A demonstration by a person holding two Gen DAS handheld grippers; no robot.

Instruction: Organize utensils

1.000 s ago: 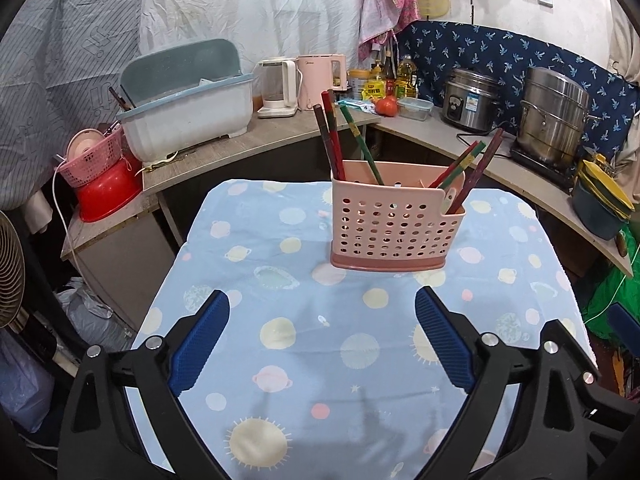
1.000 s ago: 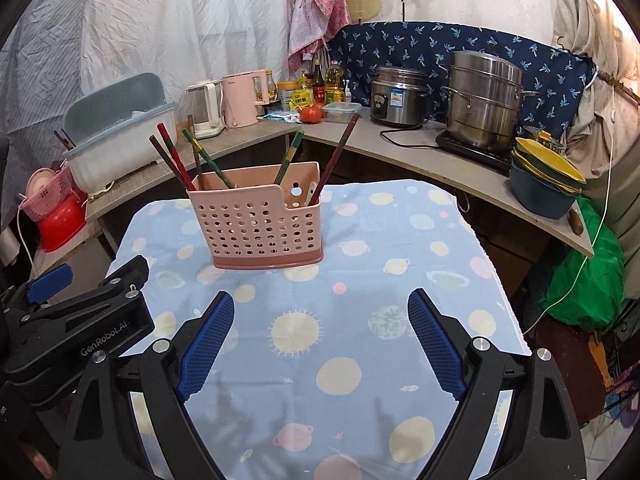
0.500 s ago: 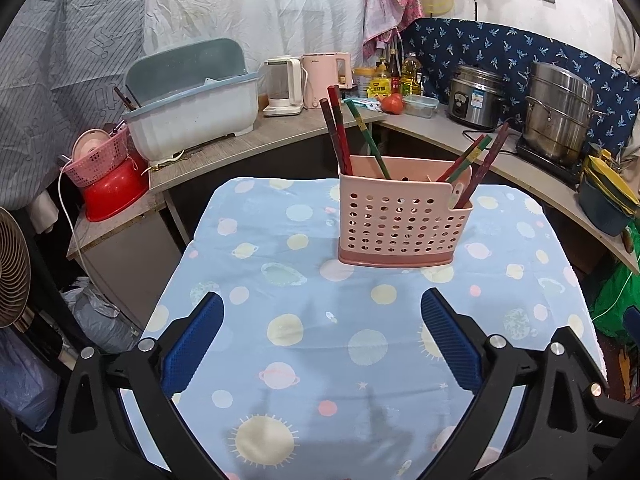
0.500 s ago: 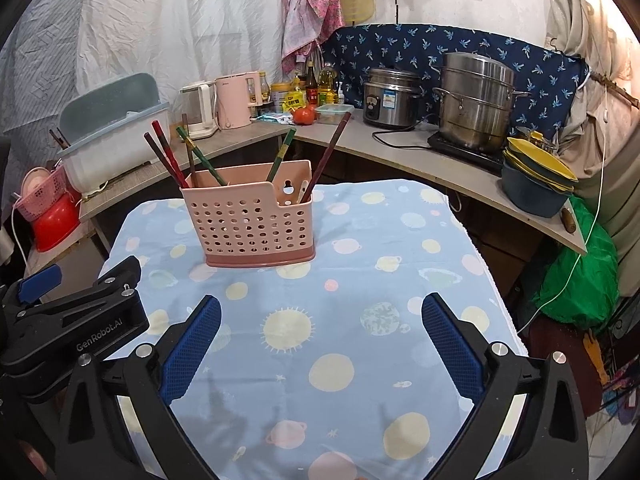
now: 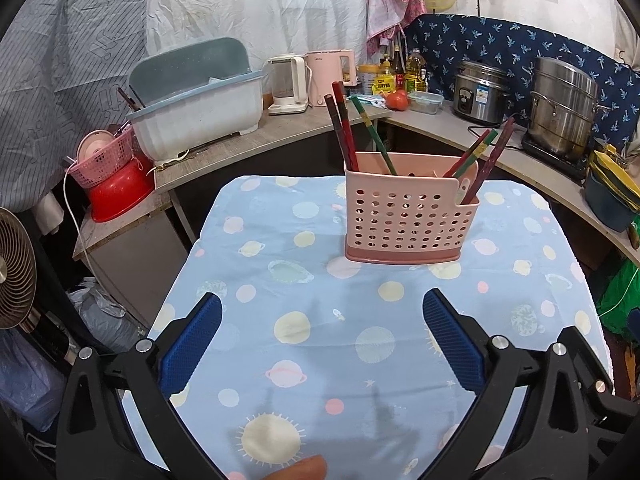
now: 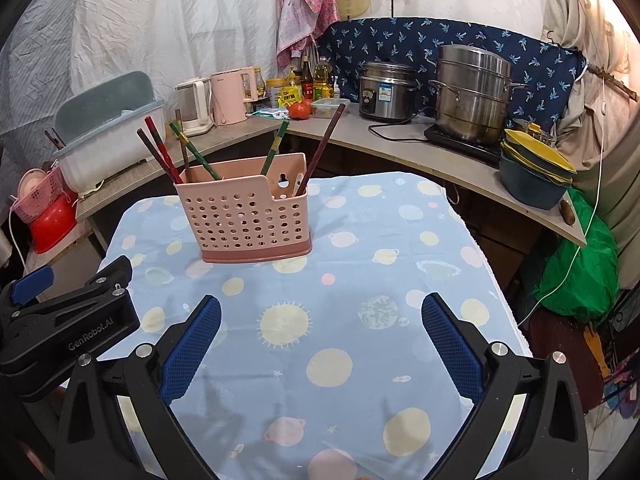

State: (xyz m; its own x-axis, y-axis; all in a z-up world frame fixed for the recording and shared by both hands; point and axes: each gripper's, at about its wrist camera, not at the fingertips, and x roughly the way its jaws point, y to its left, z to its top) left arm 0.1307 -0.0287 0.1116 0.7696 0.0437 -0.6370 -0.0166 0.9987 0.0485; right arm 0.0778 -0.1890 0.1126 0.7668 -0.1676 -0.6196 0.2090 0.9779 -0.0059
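A pink perforated utensil basket (image 5: 408, 216) (image 6: 246, 220) stands upright on the far half of a table under a blue planet-print cloth (image 5: 320, 340) (image 6: 320, 280). Red and green chopsticks (image 5: 346, 128) (image 6: 160, 152) lean out of its left compartment. Other chopsticks (image 5: 484, 152) (image 6: 324, 140) lean out of its right compartment. My left gripper (image 5: 322, 300) is open over the near cloth, well short of the basket, with nothing between its blue pads (image 5: 192, 344). My right gripper (image 6: 320, 302) is open and empty too, beside the left tool's black frame (image 6: 80, 320).
A curved counter (image 6: 400, 140) wraps behind and to the right of the table. It carries a dish rack (image 5: 196, 108), kettles (image 5: 288, 84), a rice cooker (image 6: 386, 90), a steel steamer pot (image 6: 472, 92) and stacked bowls (image 6: 532, 172). A fan (image 5: 12, 268) and a red basin (image 5: 116, 192) sit at the left.
Both grippers' jaws have spread a little wider. The basket and chopsticks stand as before.
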